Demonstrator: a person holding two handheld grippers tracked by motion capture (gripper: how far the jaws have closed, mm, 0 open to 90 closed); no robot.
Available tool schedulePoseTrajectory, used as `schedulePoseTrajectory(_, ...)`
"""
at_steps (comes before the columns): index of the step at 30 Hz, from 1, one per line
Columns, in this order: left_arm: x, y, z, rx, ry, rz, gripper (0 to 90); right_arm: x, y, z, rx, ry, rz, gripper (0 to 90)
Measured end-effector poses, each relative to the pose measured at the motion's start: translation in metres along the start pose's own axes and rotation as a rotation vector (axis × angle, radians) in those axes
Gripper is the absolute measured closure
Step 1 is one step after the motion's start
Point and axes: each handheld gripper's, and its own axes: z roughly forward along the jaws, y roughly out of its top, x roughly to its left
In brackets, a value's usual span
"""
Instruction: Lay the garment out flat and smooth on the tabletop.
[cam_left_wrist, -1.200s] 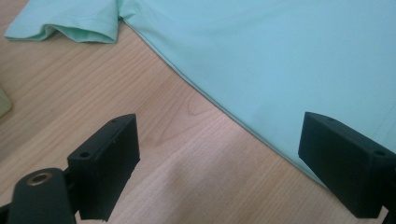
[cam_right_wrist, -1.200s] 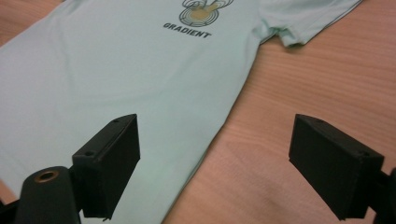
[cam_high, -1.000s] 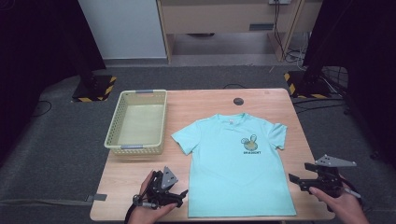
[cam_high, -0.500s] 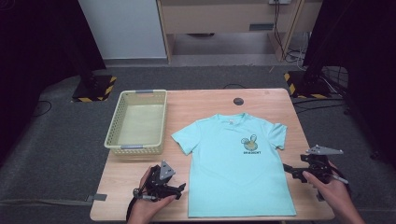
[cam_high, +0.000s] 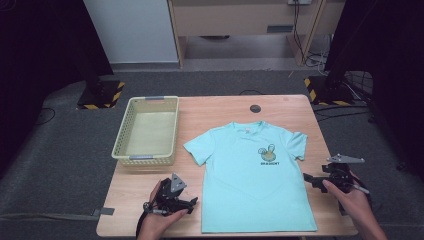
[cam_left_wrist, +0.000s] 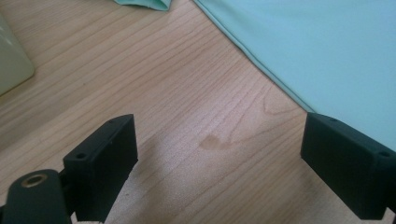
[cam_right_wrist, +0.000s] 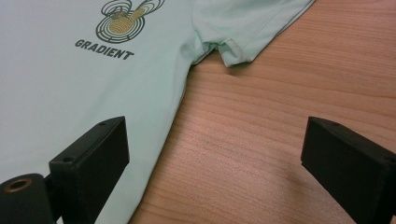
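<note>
T-shirt (cam_high: 252, 175) lies flat on the bench (cam_high: 210, 112), collar away from the person, long axis running front to back; the left gripper (cam_high: 189, 202) sits just beside its left hem corner, the right gripper (cam_high: 311, 179) near its right side edge. From the left gripper view, wide jaws frame bare wood, the shirt edge up and right. From the right gripper view, jaws wide straddle the side seam; the hem is cut off.

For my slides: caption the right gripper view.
Open right gripper poised over the side hem of a flat mint T-shirt.
</note>
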Motion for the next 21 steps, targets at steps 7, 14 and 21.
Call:
schedulePoseTrajectory(7,0.001,-0.004,0.005,-0.001,-0.009,-0.014,8.0,0.003,-0.006,0.01,0.007,-0.005,0.003,5.5)
schedulePoseTrajectory(14,0.001,-0.009,0.006,-0.038,-0.016,-0.023,5.1,0.014,-0.015,0.022,-0.009,-0.088,-0.072,1.8)
schedulePoseTrajectory(21,0.003,-0.012,0.007,-0.061,-0.023,-0.01,2.7,0.017,-0.016,0.023,0.004,-0.098,-0.098,1.2)
